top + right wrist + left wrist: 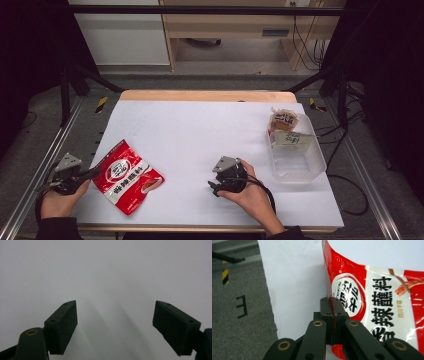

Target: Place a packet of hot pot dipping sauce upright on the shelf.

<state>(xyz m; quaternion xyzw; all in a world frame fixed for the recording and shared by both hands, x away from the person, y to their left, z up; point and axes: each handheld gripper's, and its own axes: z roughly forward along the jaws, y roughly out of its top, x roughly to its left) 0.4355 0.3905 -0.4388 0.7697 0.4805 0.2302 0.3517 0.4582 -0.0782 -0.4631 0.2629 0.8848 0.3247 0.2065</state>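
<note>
White sheeting covers the table (200, 140), with a strip of bare wood along its far edge and grey floor around it. Black metal rails frame the bench, and pale cabinets stand beyond it.

Near the front left corner lies a red and white pouch (127, 176), printed with dark characters and a round white logo. Its left edge is lifted off the sheet. The left gripper (95, 171) comes in from the table's left side, held in a hand (60, 200) at the corner. In the left gripper view the two black jaws are clamped together on the pouch's (372, 305) thin red edge seam, which runs up between the pads (325, 306); the rest of the pouch spreads to the right of the jaws over the white sheet.

The right gripper (214, 187) rests low at the front middle of the table, held by the other hand (252, 192), well apart from the pouch. In the right gripper view its jaws stand wide, with nothing between the pads (65, 325) but bare white sheet.

At the far right sits a clear tub (300, 160) bearing a pale label. A small wrapped snack (283, 121) leans at its far end.
</note>
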